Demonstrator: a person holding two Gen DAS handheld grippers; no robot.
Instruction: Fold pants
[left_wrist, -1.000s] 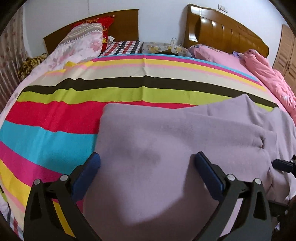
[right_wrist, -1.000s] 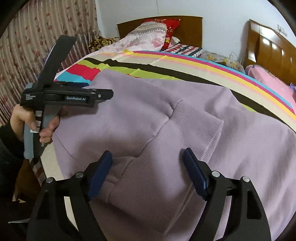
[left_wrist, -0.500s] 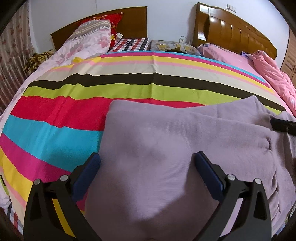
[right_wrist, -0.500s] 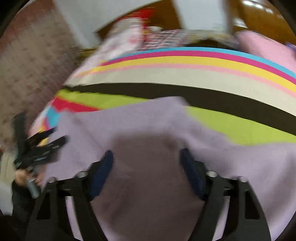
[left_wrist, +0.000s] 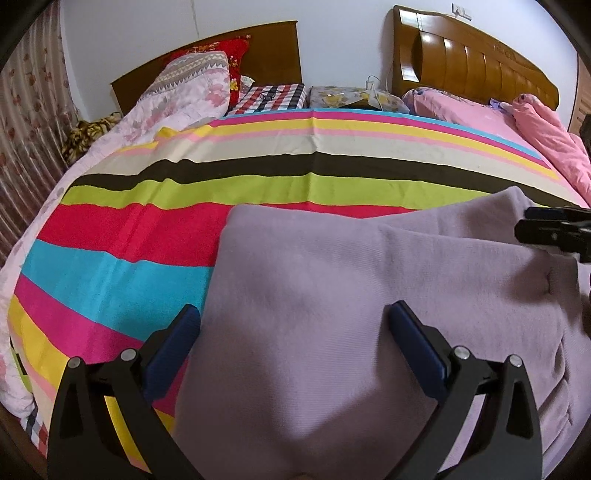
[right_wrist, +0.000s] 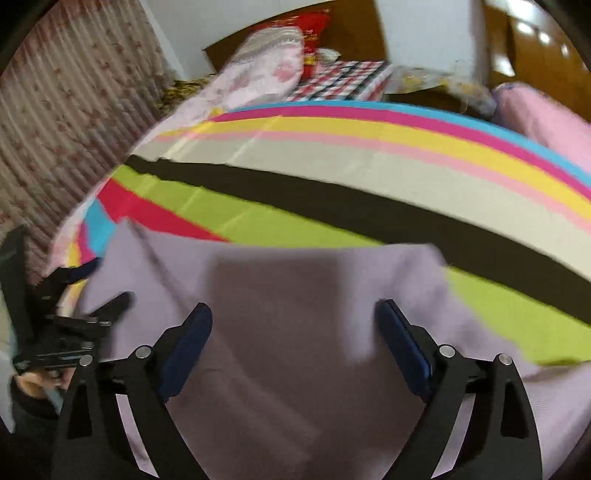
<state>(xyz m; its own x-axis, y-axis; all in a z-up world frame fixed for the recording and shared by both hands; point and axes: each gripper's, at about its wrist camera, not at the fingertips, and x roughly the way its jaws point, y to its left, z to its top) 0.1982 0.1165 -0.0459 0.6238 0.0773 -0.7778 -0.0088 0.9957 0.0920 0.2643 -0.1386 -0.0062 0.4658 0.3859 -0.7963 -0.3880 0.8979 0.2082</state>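
Lilac knit pants (left_wrist: 332, 288) lie folded on a bed with a bright striped cover (left_wrist: 184, 192). In the left wrist view my left gripper (left_wrist: 293, 334) is open and empty, hovering over the left part of the pants. The other gripper's tip shows at the right edge (left_wrist: 554, 230). In the right wrist view, which is blurred, my right gripper (right_wrist: 293, 334) is open and empty above the far part of the pants (right_wrist: 280, 295). The left gripper and the hand holding it show at the left (right_wrist: 55, 332).
Pillows and a floral quilt (left_wrist: 192, 85) lie at the head of the bed under a wooden headboard (left_wrist: 472, 59). A pink duvet (left_wrist: 546, 136) lies on the bed to the right. A patterned curtain (right_wrist: 66, 122) hangs along the left side.
My right gripper has swung up and away from the ribbed waistband to point across the pants toward the far stripes. My left gripper has lifted slightly. Both stayed open.
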